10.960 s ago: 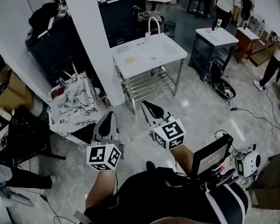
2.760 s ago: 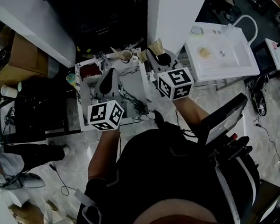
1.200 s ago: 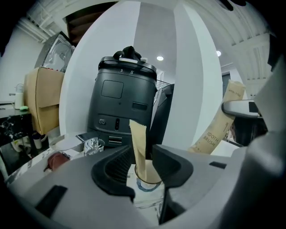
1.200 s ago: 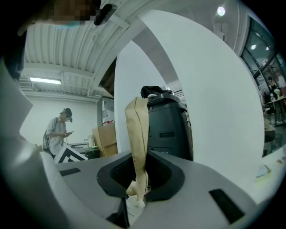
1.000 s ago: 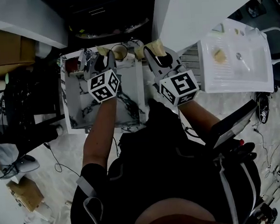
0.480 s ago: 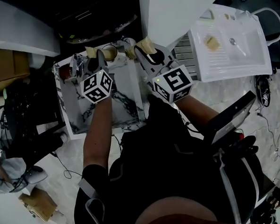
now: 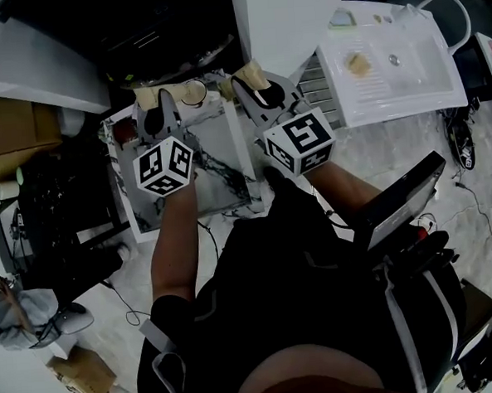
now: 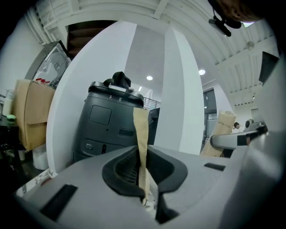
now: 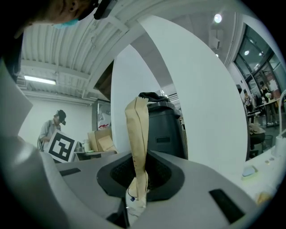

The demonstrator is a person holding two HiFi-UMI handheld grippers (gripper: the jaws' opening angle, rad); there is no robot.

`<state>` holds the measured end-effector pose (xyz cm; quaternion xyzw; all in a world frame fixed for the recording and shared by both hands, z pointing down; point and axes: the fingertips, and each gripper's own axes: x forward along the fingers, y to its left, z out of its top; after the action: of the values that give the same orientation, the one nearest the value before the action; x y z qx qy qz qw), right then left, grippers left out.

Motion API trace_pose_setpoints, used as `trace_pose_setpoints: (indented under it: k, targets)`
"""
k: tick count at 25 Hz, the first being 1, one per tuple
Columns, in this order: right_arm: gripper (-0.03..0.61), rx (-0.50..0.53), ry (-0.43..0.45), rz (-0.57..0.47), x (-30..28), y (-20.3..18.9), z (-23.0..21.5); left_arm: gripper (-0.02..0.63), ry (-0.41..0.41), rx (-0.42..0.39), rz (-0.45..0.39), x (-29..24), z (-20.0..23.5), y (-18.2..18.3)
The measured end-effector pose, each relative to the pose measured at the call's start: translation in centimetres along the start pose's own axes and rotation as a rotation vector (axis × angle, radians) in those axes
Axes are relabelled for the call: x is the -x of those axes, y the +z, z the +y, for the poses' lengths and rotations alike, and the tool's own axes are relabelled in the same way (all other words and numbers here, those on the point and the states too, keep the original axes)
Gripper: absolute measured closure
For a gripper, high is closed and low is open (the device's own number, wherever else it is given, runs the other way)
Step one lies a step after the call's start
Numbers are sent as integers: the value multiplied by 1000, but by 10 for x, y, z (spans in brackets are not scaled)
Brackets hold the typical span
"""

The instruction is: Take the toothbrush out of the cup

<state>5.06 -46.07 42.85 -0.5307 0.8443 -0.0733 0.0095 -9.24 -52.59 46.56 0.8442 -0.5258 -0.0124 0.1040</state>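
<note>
My left gripper [image 7: 152, 106] is shut on a toothbrush in a tan paper wrapper [image 7: 145, 96]. In the left gripper view the wrapper [image 8: 141, 134] stands upright between the pads, held level above the table. My right gripper [image 7: 254, 85] is shut on a second tan paper-wrapped toothbrush [image 7: 252, 71], which also stands upright in the right gripper view [image 9: 137, 138]. The pale cup [image 7: 194, 92] stands at the back edge of the marble-patterned table [image 7: 223, 155], between the two grippers and apart from both.
A white pillar [image 7: 276, 15] rises behind the table, with a dark bin [image 8: 107, 125] beside it. A white sink table [image 7: 395, 49] stands to the right. A small red thing [image 7: 124, 131] lies at the table's left. Cardboard boxes [image 7: 9, 131] sit far left.
The left gripper has shut on the paper-wrapped toothbrush and lifted it up and back from the cup. The right gripper has also risen a little, still holding its wrapped toothbrush.
</note>
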Motion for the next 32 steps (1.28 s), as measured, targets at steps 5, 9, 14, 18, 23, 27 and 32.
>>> trace_pose_setpoints:
  k: [5, 9, 14, 18, 23, 27, 32]
  targets:
    - [522, 16, -18, -20, 13, 14, 20, 581, -51, -22, -73, 38, -17, 35]
    - [522, 15, -35, -37, 27, 22, 36, 581, -79, -46, -98, 71, -25, 51]
    - [522, 36, -50, -56, 42, 32, 55, 581, -89, -43, -99, 104, -25, 59]
    - [522, 40, -58, -70, 54, 38, 69, 581, -97, -46, -99, 129, -27, 65]
    - [522, 42, -59, -79, 65, 43, 85, 581, -105, -74, -101, 156, -31, 69]
    - [522, 56, -52, -65, 70, 41, 97, 583, -104, -70, -95, 173, -31, 67]
    - [522, 72, -59, -68, 76, 43, 105, 583, -121, -69, -88, 183, -35, 66]
